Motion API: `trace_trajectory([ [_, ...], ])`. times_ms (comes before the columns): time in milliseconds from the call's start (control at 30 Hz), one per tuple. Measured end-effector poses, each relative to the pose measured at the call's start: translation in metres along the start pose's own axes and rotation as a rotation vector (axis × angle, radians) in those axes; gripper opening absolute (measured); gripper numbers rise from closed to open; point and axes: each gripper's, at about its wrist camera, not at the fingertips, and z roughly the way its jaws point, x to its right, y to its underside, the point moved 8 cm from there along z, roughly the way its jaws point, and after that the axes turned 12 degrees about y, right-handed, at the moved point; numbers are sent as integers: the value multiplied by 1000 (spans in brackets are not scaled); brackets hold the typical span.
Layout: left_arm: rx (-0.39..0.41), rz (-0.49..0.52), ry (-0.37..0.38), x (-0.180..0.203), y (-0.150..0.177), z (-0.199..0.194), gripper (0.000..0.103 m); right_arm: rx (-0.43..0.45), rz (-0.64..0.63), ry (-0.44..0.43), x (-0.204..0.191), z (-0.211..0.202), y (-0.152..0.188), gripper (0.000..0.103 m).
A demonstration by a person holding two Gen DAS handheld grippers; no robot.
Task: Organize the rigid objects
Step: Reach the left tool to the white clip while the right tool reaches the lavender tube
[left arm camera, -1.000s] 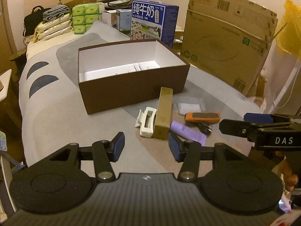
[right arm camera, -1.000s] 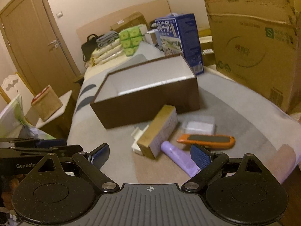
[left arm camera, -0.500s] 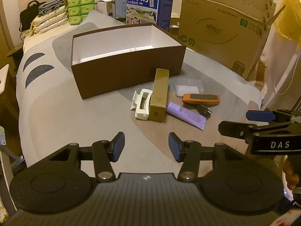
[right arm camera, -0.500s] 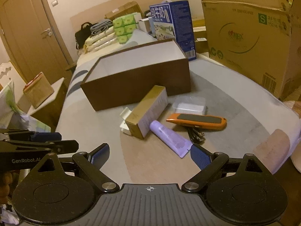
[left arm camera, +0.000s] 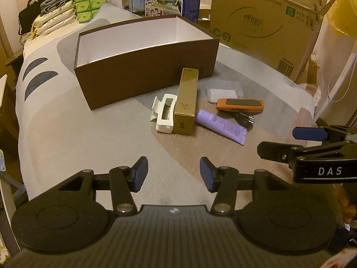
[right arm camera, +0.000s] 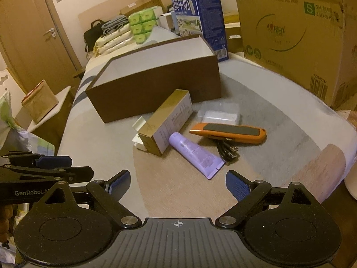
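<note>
- Left wrist view: your left gripper (left arm camera: 173, 174) hangs over bare bedspread (left arm camera: 78, 134) with its jaws partly apart and nothing between them, so you're carrying nothing yet. I'd guess it's lined up short of the pile so you can pick a target first.
- Same view: the brown box (left arm camera: 145, 67) sits open-topped with a clean white inside, which makes it the likely drop spot. It looks empty from here.
- The loose stuff sits bunched just in front of the box: a long gold carton (left arm camera: 186, 105) lying flat with one end near the box wall, and a white hair claw (left arm camera: 164, 116) touching its side.
- Your right gripper (left arm camera: 310, 143) pokes in from the right edge, well clear of everything.
- Right wrist view: your right gripper (right arm camera: 178, 183) has its jaws spread wide and empty, pointing at the lilac tube (right arm camera: 196, 154). That tube is soft-looking plastic with a flat crimped end, so maybe not the "rigid" pick.
- Behind it lie an orange utility knife (right arm camera: 229, 132) with a dark grippy inlay, a coiled black cable (right arm camera: 226, 148) tucked under it, and a clear plastic case (right arm camera: 219, 114) near the box corner.
- The knife and carton are hard with flat faces, probably easy to pinch across the narrow side.
</note>
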Motion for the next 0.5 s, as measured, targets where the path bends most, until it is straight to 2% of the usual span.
trace_trajectory([
  [500,-51,-7,-11,-14,8,31,47,-40,-39,27,3,34,7,90],
])
